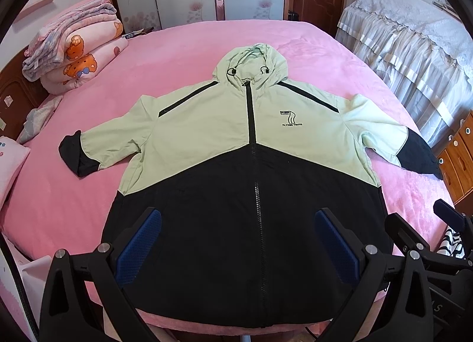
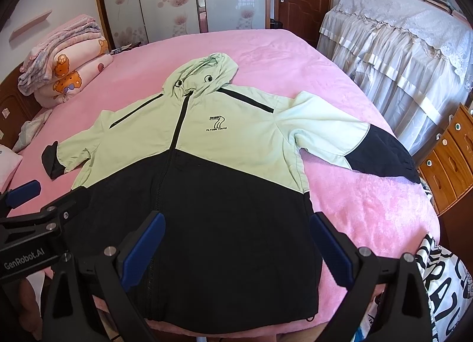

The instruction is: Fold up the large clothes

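A hooded zip jacket (image 1: 207, 135) (image 2: 236, 146), pale green on top and black below, lies flat and face up on the pink bed (image 1: 183, 46) (image 2: 369, 206), sleeves spread out, hood pointing away. My left gripper (image 1: 238, 217) hovers open above the jacket's black hem, nothing between its blue pads (image 1: 139, 247). My right gripper (image 2: 236, 220) also stands open over the hem, further to the right, holding nothing. In the left wrist view the right gripper shows at the right edge (image 1: 443, 235); in the right wrist view the left gripper shows at the left edge (image 2: 32, 211).
Folded quilts (image 1: 77, 46) (image 2: 65, 61) are stacked at the bed's far left, with a pillow (image 1: 11, 161) nearer. A cloth-covered piece of furniture (image 1: 414, 40) (image 2: 399, 46) and wooden drawers (image 2: 449, 158) stand on the right. A black-and-white patterned cloth (image 2: 443, 282) is at the lower right.
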A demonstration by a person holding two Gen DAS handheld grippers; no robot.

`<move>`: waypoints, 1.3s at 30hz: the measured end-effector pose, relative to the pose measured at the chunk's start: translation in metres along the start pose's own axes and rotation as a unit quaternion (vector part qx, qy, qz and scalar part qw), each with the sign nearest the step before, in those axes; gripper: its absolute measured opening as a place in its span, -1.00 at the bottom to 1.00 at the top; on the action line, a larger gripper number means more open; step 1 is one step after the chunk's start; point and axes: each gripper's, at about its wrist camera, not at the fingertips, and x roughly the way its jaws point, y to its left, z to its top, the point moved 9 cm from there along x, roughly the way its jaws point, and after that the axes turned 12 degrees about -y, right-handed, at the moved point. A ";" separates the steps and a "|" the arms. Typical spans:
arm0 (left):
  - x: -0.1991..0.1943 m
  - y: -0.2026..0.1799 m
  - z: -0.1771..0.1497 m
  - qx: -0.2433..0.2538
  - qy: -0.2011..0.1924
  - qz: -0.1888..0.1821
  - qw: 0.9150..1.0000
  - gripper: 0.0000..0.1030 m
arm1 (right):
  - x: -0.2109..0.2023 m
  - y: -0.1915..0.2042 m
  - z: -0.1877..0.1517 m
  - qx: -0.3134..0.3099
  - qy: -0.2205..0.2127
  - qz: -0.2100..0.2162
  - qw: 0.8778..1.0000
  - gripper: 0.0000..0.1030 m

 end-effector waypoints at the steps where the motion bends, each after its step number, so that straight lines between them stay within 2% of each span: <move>1: 0.000 0.000 0.000 -0.001 0.000 0.000 1.000 0.99 | 0.000 0.000 0.000 0.001 0.000 0.001 1.000 0.91; 14: -0.015 -0.005 -0.001 0.010 -0.008 0.022 1.000 0.99 | -0.006 -0.005 -0.001 0.004 -0.011 0.012 1.000 0.91; 27: -0.013 -0.006 0.007 -0.003 -0.008 0.006 1.000 0.99 | -0.004 -0.011 0.004 0.000 -0.019 0.005 1.000 0.91; 39: -0.005 -0.016 0.025 0.002 -0.020 0.014 1.000 0.99 | -0.003 -0.022 0.023 -0.009 -0.038 0.000 0.999 0.91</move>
